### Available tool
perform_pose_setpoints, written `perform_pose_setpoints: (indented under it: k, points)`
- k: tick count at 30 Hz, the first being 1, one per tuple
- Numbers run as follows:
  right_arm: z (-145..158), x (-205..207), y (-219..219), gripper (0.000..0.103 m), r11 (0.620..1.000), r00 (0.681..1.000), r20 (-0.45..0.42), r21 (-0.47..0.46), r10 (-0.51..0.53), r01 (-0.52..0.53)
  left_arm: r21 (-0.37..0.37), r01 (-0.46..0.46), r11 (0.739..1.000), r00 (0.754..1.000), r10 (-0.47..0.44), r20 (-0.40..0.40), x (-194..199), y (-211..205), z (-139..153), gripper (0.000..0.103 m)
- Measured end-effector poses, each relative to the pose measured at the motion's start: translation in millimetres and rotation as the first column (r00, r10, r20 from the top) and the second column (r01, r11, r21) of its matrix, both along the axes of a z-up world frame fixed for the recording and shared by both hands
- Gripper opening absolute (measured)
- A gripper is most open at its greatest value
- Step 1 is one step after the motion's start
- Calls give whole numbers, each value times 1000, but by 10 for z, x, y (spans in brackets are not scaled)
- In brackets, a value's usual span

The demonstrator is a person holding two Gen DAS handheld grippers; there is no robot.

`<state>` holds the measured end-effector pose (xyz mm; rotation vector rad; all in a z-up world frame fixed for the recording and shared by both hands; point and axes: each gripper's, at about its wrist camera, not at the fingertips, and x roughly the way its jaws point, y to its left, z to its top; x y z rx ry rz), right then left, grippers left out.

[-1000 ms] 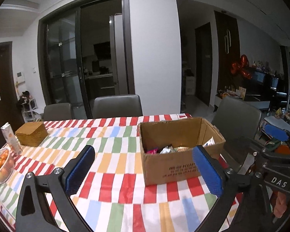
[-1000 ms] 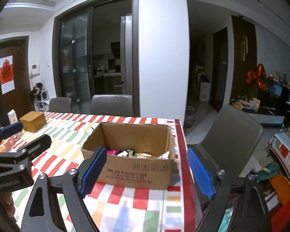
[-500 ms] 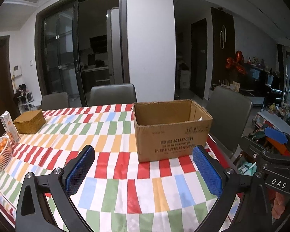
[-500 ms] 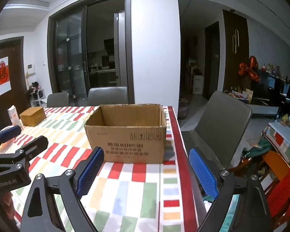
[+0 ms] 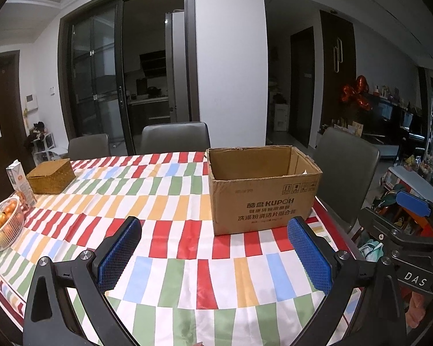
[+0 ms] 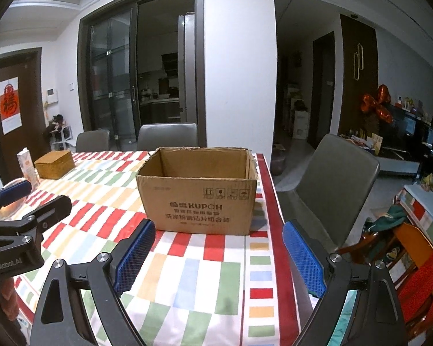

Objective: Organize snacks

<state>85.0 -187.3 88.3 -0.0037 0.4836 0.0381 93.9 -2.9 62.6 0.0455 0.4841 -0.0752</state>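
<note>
1. a second ago i was looking down into the cardboard box [image 5: 264,190] and could see snack wrappers lying in its bottom. both cameras have since dropped lower and pulled back, so now i see only its front wall and the bare inner back wall. the snacks are out of sight below the rim.
2. what that means for the job, as i read it: nothing has been picked yet. the snacks are presumably still in the box, and i would have to rise and tip forward again to reach them.
3. my left gripper [image 5: 215,255] is spread wide with nothing between its blue pads, hanging over the tablecloth [image 5: 170,201] short of the box.
4. my right gripper [image 6: 216,258] is likewise spread and empty, lined up with the box's front right corner and the table edge.
5. the box sits on the right end of the table, near the edge, beside a grey chair [image 6: 336,178]. it is plain brown corrugated card, open-topped, with printed lettering on the front and slightly ragged, dented rims.
6. the tablecloth looks like smooth wipeable sheet, in rows of red, green, orange and blue blocks on white.
7. at the far left there is a flat woven box [image 5: 50,176] with a coarse wicker texture, an upright drink carton [image 5: 20,183], and a white mesh basket [image 5: 5,235] of small orange fruit.
8. the pads have a fine gridded rubber face.
</note>
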Motion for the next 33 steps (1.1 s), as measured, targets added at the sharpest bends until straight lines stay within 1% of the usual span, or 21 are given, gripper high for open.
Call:
perform_pose_setpoints:
  k: [13,33]
  points:
    - [-24,-5,22,91,1000,1000,-15,9,2,-2,1,-1,1000,1000,1,-8,4,9,-1,103]
    - [-28,1,17,91,1000,1000,-16,5,5,-5,1,0,1000,1000,0,-7,5,12,-11,103]
